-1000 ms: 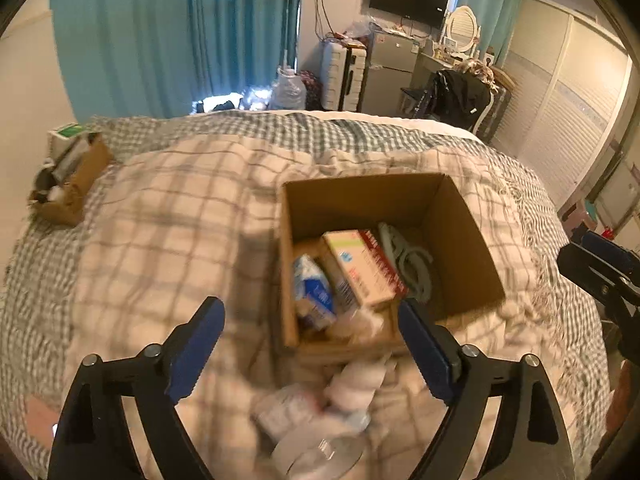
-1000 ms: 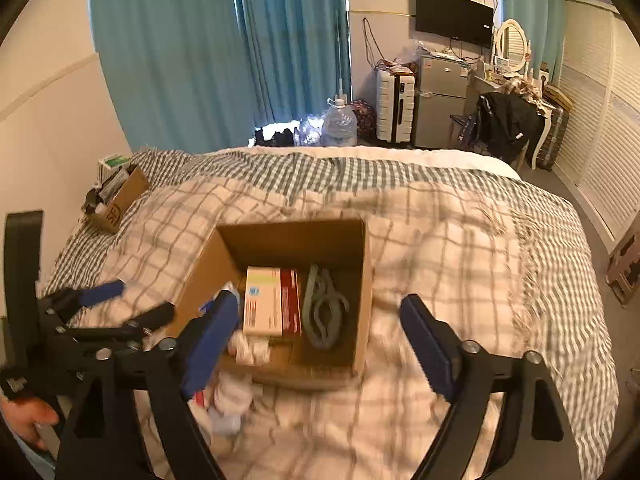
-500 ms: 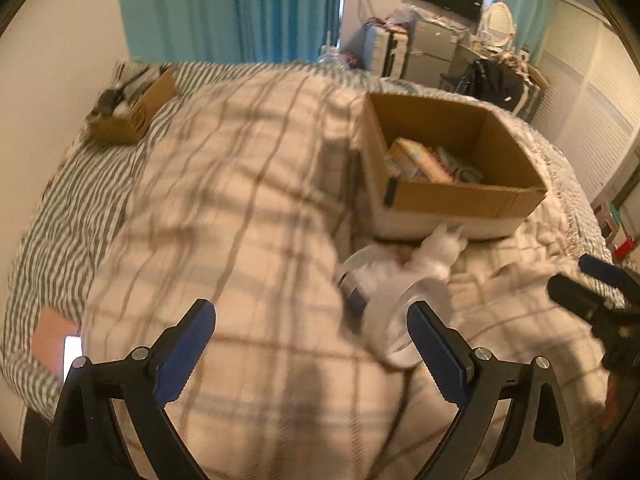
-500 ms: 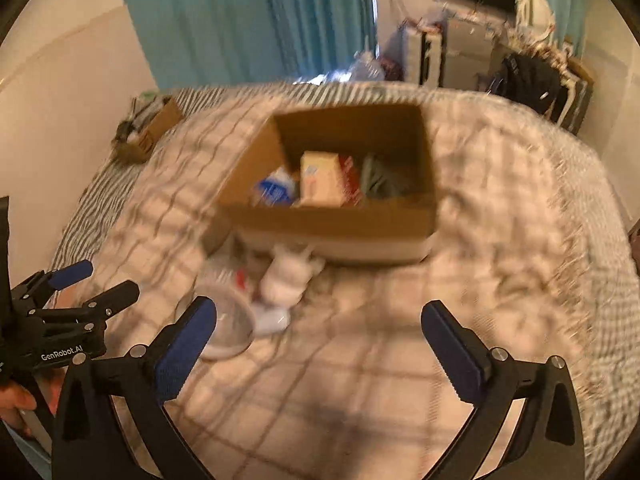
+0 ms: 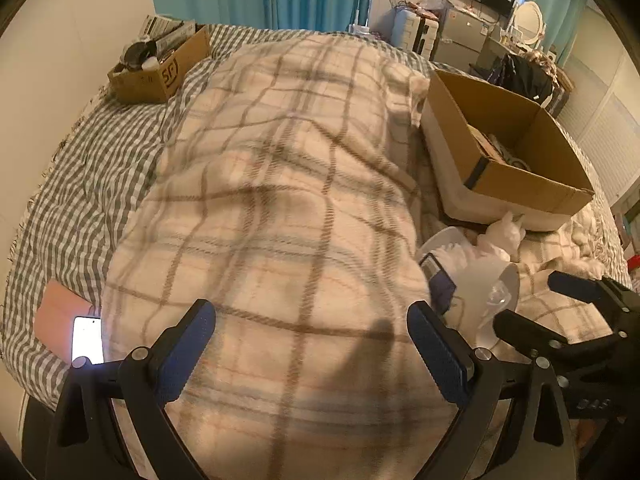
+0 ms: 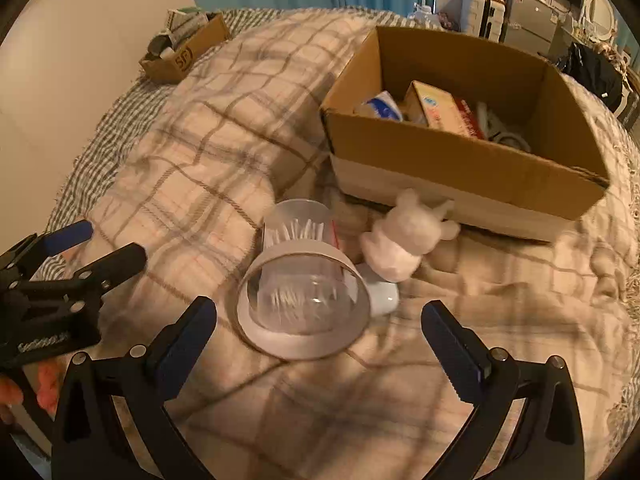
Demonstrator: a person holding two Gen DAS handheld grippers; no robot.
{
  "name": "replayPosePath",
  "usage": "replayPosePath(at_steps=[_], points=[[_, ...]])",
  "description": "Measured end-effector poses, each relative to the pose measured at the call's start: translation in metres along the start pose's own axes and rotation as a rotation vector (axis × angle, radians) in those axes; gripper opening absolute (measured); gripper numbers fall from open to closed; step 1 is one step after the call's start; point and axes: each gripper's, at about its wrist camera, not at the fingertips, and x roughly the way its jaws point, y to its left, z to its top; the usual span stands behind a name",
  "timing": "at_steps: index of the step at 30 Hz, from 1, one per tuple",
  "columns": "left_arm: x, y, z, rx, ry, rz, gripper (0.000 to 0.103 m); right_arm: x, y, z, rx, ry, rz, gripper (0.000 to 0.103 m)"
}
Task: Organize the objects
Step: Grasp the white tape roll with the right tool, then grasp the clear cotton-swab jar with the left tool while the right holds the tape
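Note:
An open cardboard box (image 6: pixel 460 160) sits on the plaid blanket and holds small packets and a grey looped item. It also shows in the left wrist view (image 5: pixel 516 184). In front of it lie a clear round container of cotton swabs (image 6: pixel 304 288), on its side, and a white plush toy (image 6: pixel 404 240). My right gripper (image 6: pixel 320 344) is open and empty, just in front of the container. My left gripper (image 5: pixel 312 348) is open and empty over a raised fold of blanket, left of the container (image 5: pixel 480 292).
A smaller cardboard box (image 5: pixel 160 64) of odds and ends sits at the bed's far left by the wall. A lit phone (image 5: pixel 86 340) lies at the near left edge. The blanket bulges high (image 5: pixel 280 200) left of the big box.
Both grippers have pulled back and dropped lower toward the near side of the bed. The box now sits farther off, and the container and plush toy lie closer to the right gripper.

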Motion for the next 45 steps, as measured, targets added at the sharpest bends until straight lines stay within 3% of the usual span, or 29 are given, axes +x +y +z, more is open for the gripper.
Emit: replayPosePath(at_steps=[8,9,10,15,20,26,34,36,41,45], points=[[0.008,0.018,0.0,-0.041,0.019,-0.026,0.099,0.028,0.01,0.003,0.008,0.079,-0.036,0.102],[0.008,0.019,0.0,-0.044,0.019,-0.026,0.099,0.03,0.01,0.002,0.007,0.084,-0.043,0.099],[0.008,0.019,0.0,-0.044,0.019,-0.024,0.099,0.031,0.01,0.002,0.005,0.088,-0.041,0.086],[0.003,0.011,0.003,-0.038,0.022,-0.008,0.099,0.002,0.002,0.0,0.018,0.027,-0.036,0.085],[-0.005,-0.027,0.012,0.011,0.002,-0.045,0.099,-0.046,-0.028,0.002,0.033,-0.07,-0.125,0.085],[0.007,-0.091,0.015,0.066,0.014,-0.104,0.099,-0.069,-0.088,-0.01,0.143,-0.104,-0.218,0.085],[0.061,-0.138,0.011,0.071,0.135,-0.076,0.097,-0.054,-0.13,-0.023,0.227,-0.079,-0.168,0.085],[0.073,-0.142,0.011,0.063,0.151,-0.069,0.095,-0.051,-0.137,-0.024,0.238,-0.075,-0.148,0.085],[0.095,-0.149,0.005,0.079,0.203,-0.063,0.076,-0.044,-0.138,-0.026,0.24,-0.07,-0.125,0.085],[0.091,-0.147,0.002,0.076,0.208,-0.091,0.072,-0.044,-0.136,-0.025,0.226,-0.07,-0.136,0.085]])
